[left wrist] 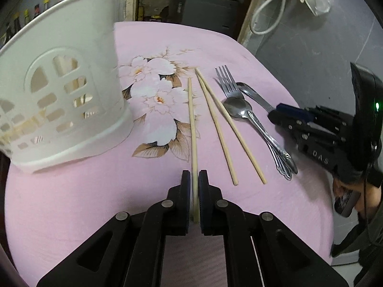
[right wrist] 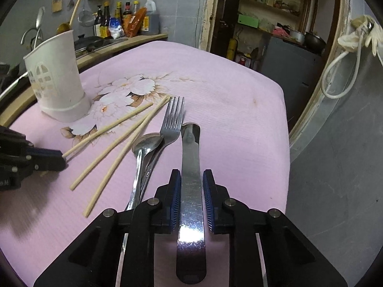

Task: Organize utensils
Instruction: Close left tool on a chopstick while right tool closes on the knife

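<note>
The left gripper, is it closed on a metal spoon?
No, the left gripper is shut on a wooden chopstick; the metal spoon lies untouched on the pink cloth.

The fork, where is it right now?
The fork lies on the pink cloth in the right wrist view, between the two loose chopsticks and the steel handle in the right gripper.

We are reading only the raised letters "DAS" on the black body of the right gripper [left wrist: 273, 116], at the scene's right edge.
</note>
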`<state>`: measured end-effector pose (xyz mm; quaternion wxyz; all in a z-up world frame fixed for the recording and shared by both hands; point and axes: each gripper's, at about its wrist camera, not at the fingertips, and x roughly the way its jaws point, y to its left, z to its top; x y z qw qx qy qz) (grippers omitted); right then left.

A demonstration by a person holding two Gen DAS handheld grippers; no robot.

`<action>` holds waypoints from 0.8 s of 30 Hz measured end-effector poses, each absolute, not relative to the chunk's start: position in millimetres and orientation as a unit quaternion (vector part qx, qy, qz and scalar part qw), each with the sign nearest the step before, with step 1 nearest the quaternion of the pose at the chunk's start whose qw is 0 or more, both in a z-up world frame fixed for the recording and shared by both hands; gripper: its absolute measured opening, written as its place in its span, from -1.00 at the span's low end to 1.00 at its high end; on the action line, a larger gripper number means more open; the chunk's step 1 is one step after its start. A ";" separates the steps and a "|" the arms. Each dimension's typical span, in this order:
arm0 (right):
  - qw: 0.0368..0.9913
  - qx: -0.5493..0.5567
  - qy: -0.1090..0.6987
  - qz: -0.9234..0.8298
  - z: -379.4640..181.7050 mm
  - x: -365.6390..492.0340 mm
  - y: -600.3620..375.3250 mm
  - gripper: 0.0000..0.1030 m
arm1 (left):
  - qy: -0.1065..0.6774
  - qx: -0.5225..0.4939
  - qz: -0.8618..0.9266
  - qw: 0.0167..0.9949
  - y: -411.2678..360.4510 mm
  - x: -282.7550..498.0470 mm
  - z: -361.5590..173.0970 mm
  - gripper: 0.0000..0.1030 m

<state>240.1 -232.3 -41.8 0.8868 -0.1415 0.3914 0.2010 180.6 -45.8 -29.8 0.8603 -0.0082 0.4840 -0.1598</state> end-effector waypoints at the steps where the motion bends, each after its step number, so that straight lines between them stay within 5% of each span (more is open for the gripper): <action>1: 0.886 -0.141 0.393 0.201 -41.8 241.5 -230.9 -0.62 | 0.485 -0.001 -0.161 0.859 -47.9 181.9 -28.5 -0.83; 6: 0.881 -0.142 0.401 0.205 -43.1 254.5 -225.6 -0.43 | 0.477 0.007 -0.162 0.864 -56.4 199.5 -28.0 -0.34; 19: 0.865 -0.148 0.423 0.227 -47.5 287.0 -213.9 -0.35 | 0.484 0.028 -0.141 0.863 -76.9 255.6 -34.9 -0.35; 24: 0.853 -0.122 0.445 0.245 -48.3 294.7 -221.7 -0.34 | 0.487 0.050 -0.139 0.861 -76.8 259.6 -39.5 -0.49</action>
